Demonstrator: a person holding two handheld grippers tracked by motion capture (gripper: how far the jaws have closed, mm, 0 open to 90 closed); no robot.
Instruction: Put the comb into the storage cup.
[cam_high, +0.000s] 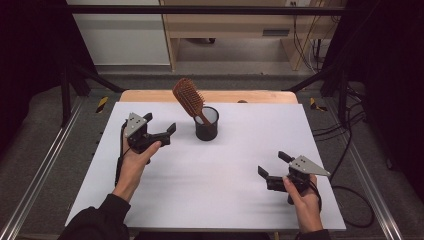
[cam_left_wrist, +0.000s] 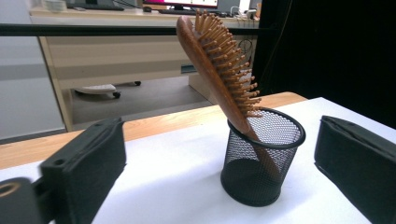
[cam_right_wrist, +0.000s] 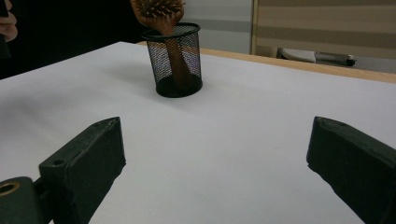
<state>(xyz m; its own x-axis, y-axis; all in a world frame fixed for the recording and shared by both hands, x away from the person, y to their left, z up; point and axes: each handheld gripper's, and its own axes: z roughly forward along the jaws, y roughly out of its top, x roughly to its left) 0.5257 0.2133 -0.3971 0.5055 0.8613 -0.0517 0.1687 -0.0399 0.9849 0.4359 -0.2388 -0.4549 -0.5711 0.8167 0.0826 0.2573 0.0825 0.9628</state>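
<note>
- Left gripper (cam_high: 161, 123) hangs just left of the mesh cup (cam_high: 206, 124), jaws spread wide and bare; in its own view the cup stands between the two black jaws but farther off, untouched
- Right gripper (cam_high: 271, 164) rests low near the front right of the white board (cam_high: 235, 195), jaws released, nothing between them; well apart from the cup
- Hairbrush (cam_high: 189, 98) stands handle-down in the cup, leaning up and to the left, bristle head clear above the rim, bristles facing right in the left gripper view
- Handling, by judgement: wooden brush looks stiff and light, smooth on its back so it may slip; bristle pegs give poor purchase. Best hold seems the neck just above the rim, pinched across the flat sides
- Cup looks light and may tip or lift with the brush if the pull is not along the lean
- Room: board bare around the cup on all sides; wooden table edge (cam_high: 250, 96) lies just behind, a drop beyond it
</note>
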